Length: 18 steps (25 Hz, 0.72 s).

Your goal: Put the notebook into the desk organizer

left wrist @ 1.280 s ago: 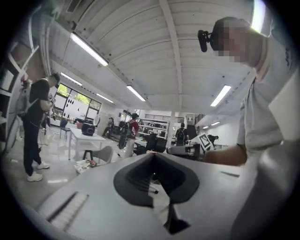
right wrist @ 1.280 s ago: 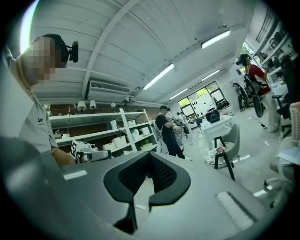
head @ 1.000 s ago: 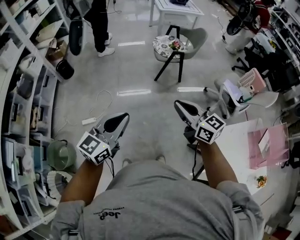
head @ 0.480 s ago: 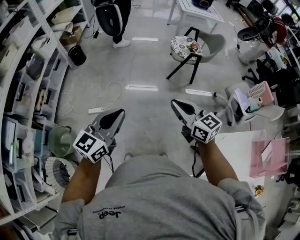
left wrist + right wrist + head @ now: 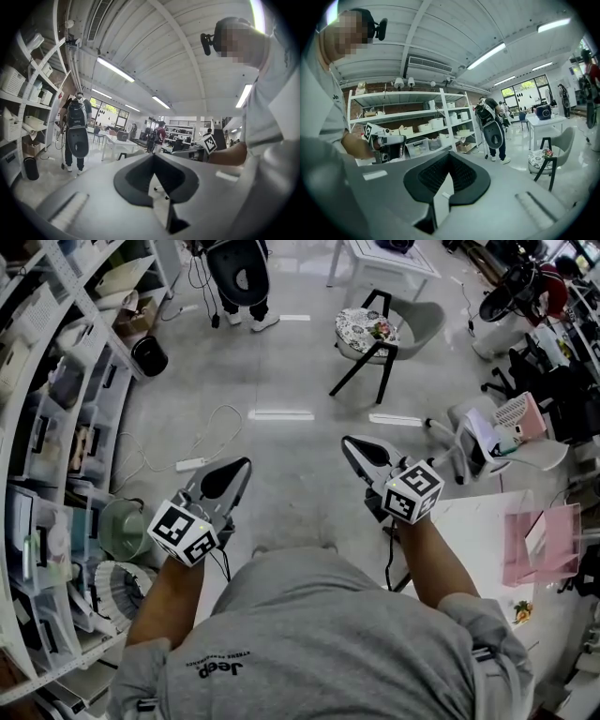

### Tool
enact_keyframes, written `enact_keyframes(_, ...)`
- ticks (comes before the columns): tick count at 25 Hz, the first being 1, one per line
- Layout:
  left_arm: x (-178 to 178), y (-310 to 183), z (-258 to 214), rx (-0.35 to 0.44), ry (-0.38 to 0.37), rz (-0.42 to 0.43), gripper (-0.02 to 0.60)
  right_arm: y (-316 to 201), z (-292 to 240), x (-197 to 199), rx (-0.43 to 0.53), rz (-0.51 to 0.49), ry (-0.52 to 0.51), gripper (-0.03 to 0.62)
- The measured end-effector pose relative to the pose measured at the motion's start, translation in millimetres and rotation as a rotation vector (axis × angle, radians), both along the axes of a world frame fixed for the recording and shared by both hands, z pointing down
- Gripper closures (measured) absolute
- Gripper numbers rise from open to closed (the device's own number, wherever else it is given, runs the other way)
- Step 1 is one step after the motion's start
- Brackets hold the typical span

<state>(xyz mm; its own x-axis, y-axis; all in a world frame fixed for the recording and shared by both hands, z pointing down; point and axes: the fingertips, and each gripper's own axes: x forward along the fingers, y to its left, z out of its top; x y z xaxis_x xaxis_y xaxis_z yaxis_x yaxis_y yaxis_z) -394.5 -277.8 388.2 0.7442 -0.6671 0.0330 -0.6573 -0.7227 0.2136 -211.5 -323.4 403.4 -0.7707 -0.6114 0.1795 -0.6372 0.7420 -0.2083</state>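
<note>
Grey concrete floor beneath two closed, empty grippers
Held level over it, the left gripper and right gripper each have jaws pressed together on nothing; just right of the right arm a white table carries the pink desk organizer, and whether the pale sheet inside it is the notebook I cannot tell; cluttered shelving lines the left, a black-legged chair stands beyond

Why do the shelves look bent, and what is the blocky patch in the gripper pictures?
Head view: the wide lens bows the shelves. Both gripper views: fisheye, with dark corners and curved ceiling lights; the patch hides a face, added afterwards.
</note>
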Motion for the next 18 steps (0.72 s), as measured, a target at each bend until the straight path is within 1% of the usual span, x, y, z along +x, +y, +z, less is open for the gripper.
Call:
enact_keyframes(7, 3.8, -1.1, -3.0, -0.004, 0.003, 0.008, 0.525, 0.2, 0.2, 8.2, -0.003, 0.018, 0.009, 0.592)
enact_keyframes(18, 10.7, -2.5, -6.3, -0.002, 0.001, 0.021, 0.525, 1.2, -3.8, 12.4, 0.011, 0.009, 0.021, 0.593)
